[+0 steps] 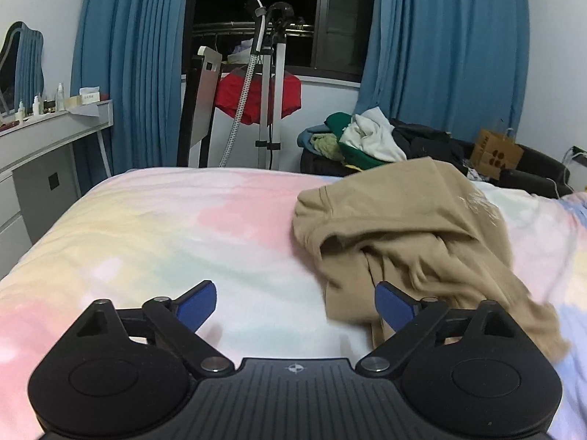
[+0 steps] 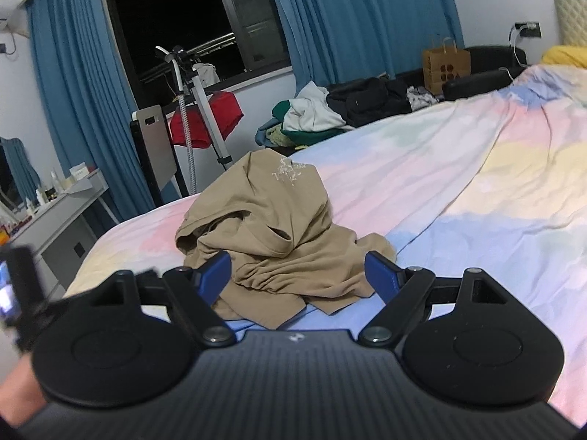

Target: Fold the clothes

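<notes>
A tan shirt (image 1: 414, 234) lies crumpled in a heap on the pastel bedspread (image 1: 176, 227), with a pale print near its top. In the left wrist view it is to the right of my left gripper (image 1: 295, 306), which is open and empty above the bedspread; its right finger overlaps the shirt's near edge. In the right wrist view the shirt (image 2: 271, 234) lies straight ahead on the bedspread (image 2: 458, 190). My right gripper (image 2: 298, 275) is open, with its blue fingers either side of the shirt's near folds, holding nothing.
A pile of other clothes (image 1: 370, 139) lies on a dark sofa beyond the bed, with a brown paper bag (image 1: 495, 154). A garment steamer stand (image 1: 268, 102) with a red garment stands by the window. A grey dresser (image 1: 47, 146) is at the left.
</notes>
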`<state>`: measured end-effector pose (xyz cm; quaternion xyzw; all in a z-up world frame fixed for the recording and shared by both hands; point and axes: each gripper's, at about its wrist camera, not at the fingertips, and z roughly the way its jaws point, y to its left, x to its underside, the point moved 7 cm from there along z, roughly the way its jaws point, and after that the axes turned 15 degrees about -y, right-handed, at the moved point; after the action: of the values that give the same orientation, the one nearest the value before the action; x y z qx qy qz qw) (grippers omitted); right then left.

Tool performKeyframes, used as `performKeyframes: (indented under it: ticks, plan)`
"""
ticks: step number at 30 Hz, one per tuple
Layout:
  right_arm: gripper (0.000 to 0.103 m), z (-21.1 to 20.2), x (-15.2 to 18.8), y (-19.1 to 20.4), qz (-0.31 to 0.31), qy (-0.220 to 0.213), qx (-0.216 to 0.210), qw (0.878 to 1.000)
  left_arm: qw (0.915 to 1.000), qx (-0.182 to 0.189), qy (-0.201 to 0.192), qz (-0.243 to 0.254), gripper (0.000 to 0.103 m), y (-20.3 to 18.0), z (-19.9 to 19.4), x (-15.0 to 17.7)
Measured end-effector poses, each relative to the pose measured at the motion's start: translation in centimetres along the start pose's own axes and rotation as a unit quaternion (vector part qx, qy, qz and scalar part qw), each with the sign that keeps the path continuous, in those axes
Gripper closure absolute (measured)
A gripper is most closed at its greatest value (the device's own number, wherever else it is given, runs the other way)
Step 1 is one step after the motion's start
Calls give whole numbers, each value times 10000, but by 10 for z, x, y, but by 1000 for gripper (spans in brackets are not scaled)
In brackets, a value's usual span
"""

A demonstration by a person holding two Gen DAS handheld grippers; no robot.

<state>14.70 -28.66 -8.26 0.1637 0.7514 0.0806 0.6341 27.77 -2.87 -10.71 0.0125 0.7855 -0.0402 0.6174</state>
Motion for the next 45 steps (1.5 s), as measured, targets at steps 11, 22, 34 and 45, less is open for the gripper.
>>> performKeyframes:
  ticks: [11, 22, 34, 45]
  plan:
    - [21, 38, 15, -26, 412, 233, 231, 9986, 9998, -138, -46, 169, 52, -27, 108, -3]
    - [21, 50, 15, -26, 331, 49, 166, 9993, 9952, 260, -924, -165, 96, -22, 41, -94]
    - [21, 0, -18, 6, 153, -814, -935, 9922, 9849, 1146, -1226, 438, 96, -42, -159, -125]
    - [21, -54, 27, 92, -865, -172, -2597, 9617, 9772, 1625, -625, -1215, 90, 16, -191, -59]
